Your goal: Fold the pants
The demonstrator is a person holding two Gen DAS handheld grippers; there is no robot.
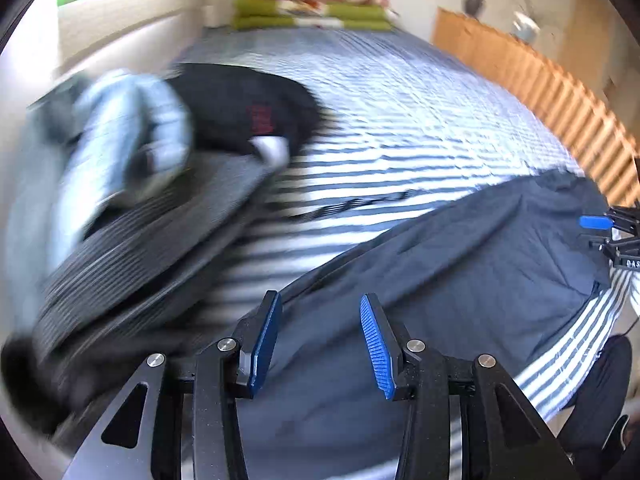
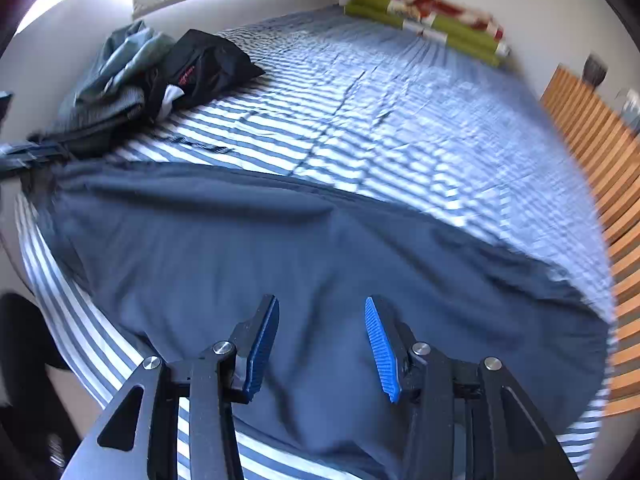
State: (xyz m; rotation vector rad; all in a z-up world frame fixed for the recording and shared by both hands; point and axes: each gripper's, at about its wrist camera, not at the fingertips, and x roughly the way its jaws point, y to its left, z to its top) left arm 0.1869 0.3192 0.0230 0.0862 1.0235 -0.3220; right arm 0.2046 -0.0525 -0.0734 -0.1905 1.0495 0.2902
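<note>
Dark navy cloth pants (image 2: pixel 320 264) spread flat on blue-white striped bed (image 2: pixel 400 120), folding pending; left tool (image 1: pixel 320 344), right tool (image 2: pixel 322 348) both released, empty.

Navy pants (image 2: pixel 280 264), blue-white striped sheet (image 2: pixel 400 120)

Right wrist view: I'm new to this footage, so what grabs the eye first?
A big dark navy pair of pants spread flat across the near edge of the blue-striped bed. Farther back on the left sits a heap of rumpled clothes, and green folded bedding lies at the far end.
</note>
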